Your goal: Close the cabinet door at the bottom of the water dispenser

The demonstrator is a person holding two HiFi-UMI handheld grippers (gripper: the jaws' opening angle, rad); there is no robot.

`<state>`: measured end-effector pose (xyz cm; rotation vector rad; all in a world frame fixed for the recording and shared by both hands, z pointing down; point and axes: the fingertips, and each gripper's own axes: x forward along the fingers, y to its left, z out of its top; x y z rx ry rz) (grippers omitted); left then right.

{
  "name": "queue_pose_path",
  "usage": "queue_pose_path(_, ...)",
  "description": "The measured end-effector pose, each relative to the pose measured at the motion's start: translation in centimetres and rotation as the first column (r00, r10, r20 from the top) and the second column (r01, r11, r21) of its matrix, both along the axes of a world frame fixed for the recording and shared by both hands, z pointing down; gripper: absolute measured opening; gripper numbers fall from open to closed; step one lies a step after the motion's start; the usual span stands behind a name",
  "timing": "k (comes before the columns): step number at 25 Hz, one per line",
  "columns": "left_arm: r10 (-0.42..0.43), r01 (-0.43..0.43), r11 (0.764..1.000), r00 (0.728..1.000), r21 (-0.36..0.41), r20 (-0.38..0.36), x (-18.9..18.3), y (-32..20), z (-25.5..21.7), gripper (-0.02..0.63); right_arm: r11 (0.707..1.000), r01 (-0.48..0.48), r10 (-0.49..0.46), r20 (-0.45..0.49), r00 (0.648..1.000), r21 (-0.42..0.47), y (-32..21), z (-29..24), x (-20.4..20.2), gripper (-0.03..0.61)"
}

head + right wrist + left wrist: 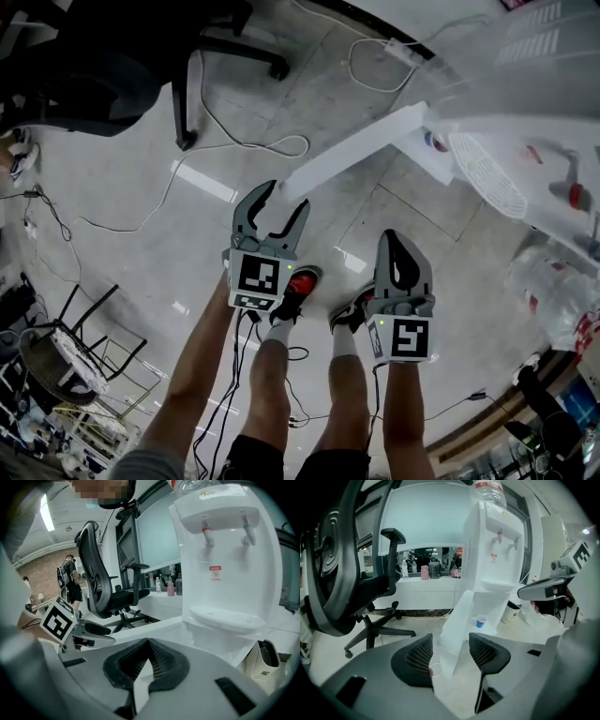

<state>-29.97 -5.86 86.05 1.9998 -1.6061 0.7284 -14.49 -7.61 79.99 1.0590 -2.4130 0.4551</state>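
Observation:
The white water dispenser (492, 545) stands ahead with its bottom cabinet door (457, 625) swung wide open; a small blue cup (480, 621) sits inside the cabinet. In the head view the door (356, 150) juts out over the floor as a long white slab. My left gripper (286, 195) is open just short of the door's free end; in the left gripper view (451, 656) the door's edge shows beyond the gap, apart from the pads. My right gripper (394, 236) hangs shut and empty beside it, also shut in its own view (149, 660).
A black office chair (141, 66) stands left of the dispenser, with cables (253, 141) trailing across the glossy floor. A white bin (512, 613) sits right of the cabinet. The person's shoes (300, 286) are below the grippers. A wire rack (66, 356) is at lower left.

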Motion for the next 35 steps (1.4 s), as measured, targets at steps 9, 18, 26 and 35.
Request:
queue_pose_path(9,-0.017,0.016,1.000,0.998,0.021,0.055,-0.2,-0.1,0.2,0.199,1.000,-0.020,0.020,0.004,1.000,-0.007,0.3,0.3,0.9,0.017)
queue_pose_path(18,-0.009,0.009,1.000,0.999,0.011,0.040,0.7,0.5,0.1,0.197,0.998,-0.059,0.059,0.012,0.998,-0.013,1.5,0.2,2.4,0.017)
queue_pose_path(26,0.045,-0.045,0.999,0.999,-0.007,0.017,3.5,2.4,0.1,0.196,0.994,-0.110,0.110,0.016,0.994,-0.012,3.4,0.0,4.7,0.017)
queue_pose_path(35,0.156,-0.156,0.987,0.988,-0.024,-0.001,8.6,4.3,0.1,0.196,0.985,-0.170,0.171,0.023,0.985,-0.011,5.6,-0.1,7.7,0.017)
